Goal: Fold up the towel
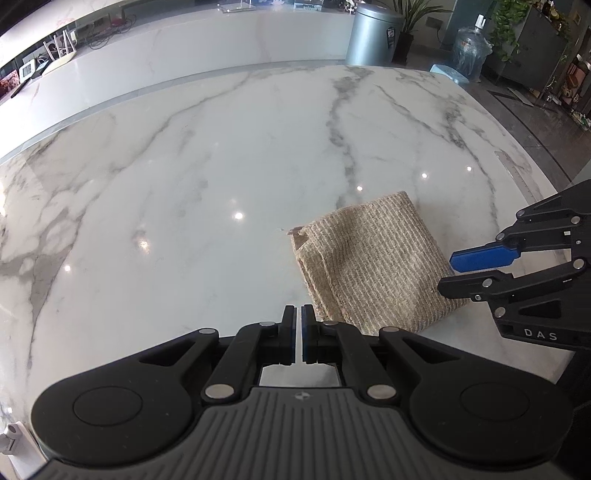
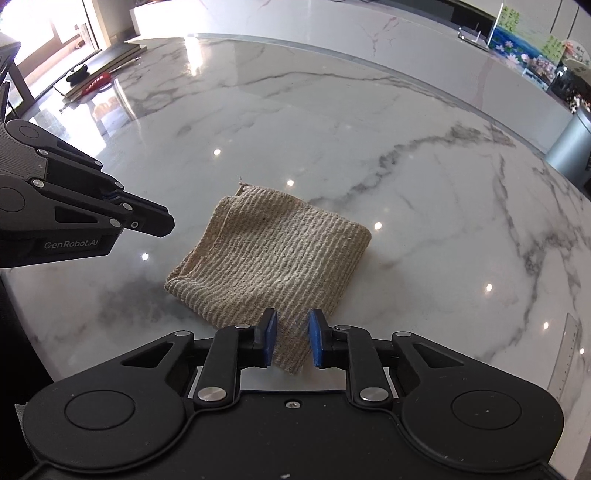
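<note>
On a white marble tabletop [image 2: 332, 122] w/ grey veins, a beige ribbed towel [image 2: 271, 254] is lying folded into a small, roughly square packet, flat on the stone. It is sitting toward the near edge of the tabletop, closer to the right side in the left wrist view [image 1: 369, 266]. One folded corner on its far left is lifting slightly, showing layers underneath.

The left gripper [image 1: 299, 325] is hovering just left of the towel's near corner, angled steeply down; its fingers are pressing together w/ only a hairline gap, nothing between them. In the right wrist view the same gripper [image 2: 168, 223] is coming in from the left, its tip near the towel's left edge but apart from it.

The right gripper [image 2: 292, 339] is hanging over the towel's near corner, fingers standing narrowly apart; the blue pads [image 2: 271, 334] are flanking the cloth's corner w/o visibly pinching it. From the left wrist view it [image 1: 448, 271] is reaching in from the right, over the towel's right edge.

A grey cylindrical bin [image 1: 373, 35] is standing beyond the far edge. A clear ruler [image 2: 565, 354] is lying by the tabletop's right edge.
</note>
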{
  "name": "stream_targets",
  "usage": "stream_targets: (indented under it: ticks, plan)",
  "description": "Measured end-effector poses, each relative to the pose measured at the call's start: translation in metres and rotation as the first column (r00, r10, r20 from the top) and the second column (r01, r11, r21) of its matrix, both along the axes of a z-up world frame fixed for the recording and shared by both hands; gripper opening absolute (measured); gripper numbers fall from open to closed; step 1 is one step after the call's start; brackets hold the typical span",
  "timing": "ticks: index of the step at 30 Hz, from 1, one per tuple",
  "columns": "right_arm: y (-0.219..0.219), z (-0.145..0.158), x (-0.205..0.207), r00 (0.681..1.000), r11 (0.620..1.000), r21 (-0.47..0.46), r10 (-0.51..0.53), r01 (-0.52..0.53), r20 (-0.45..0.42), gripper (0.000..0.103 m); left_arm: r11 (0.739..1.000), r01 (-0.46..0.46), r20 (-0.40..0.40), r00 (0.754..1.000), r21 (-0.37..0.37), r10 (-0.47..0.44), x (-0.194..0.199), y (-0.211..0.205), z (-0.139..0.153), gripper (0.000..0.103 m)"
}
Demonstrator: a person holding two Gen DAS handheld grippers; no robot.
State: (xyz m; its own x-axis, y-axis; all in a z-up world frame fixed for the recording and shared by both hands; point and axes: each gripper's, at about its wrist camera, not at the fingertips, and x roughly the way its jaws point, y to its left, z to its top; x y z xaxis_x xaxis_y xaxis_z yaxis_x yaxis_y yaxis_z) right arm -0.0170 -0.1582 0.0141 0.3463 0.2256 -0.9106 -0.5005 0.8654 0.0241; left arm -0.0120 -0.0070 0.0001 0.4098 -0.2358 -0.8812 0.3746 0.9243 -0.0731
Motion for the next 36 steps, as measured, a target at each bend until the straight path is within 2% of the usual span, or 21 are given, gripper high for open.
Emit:
stream_targets:
  ticks: [5,8,10,12,15,18,23,26,36]
  plan:
    - [0.014,-0.014,0.004,0.999,0.999,-0.030,0.041,-0.042,-0.015,0.016,1.000,-0.008,0.003,1.000,-0.009,0.008,0.000,0.004,0.000,0.001]
    - [0.017,-0.016,0.002,0.998,0.997,-0.048,0.068,-0.068,-0.005,0.016,0.999,-0.001,0.008,1.000,-0.042,0.001,0.001,0.006,0.004,0.001]
    - [0.018,-0.016,0.002,0.997,0.996,-0.050,0.077,-0.077,-0.009,0.016,0.995,0.036,0.014,0.999,-0.094,-0.035,0.002,0.001,0.009,0.001]
    - [0.017,-0.016,0.003,0.997,0.996,-0.048,0.077,-0.078,-0.013,0.016,0.990,0.086,0.025,0.996,-0.108,-0.084,0.001,-0.011,0.011,0.001]
    - [0.017,-0.016,0.003,0.997,0.996,-0.046,0.076,-0.077,-0.014,0.016,0.987,0.141,0.022,0.990,-0.082,-0.140,0.001,-0.029,0.004,0.001]
    - [0.019,-0.017,0.002,0.997,0.996,-0.046,0.071,-0.071,-0.016,0.017,0.985,0.159,0.004,0.987,-0.067,-0.159,0.000,-0.040,-0.006,0.001]
    - [0.020,-0.017,-0.001,0.997,0.996,-0.051,0.069,-0.070,-0.018,0.017,0.988,0.150,-0.014,0.989,-0.036,-0.150,-0.001,-0.042,-0.017,0.001]
    - [0.018,-0.017,-0.003,0.997,0.996,-0.051,0.070,-0.071,-0.016,0.017,0.990,0.137,-0.024,0.990,-0.042,-0.138,-0.002,-0.038,-0.021,0.001]
    - [0.003,-0.018,-0.006,0.997,0.996,-0.040,0.075,-0.075,-0.010,0.016,0.992,0.121,0.003,0.993,-0.037,-0.121,-0.002,-0.039,-0.023,0.001]
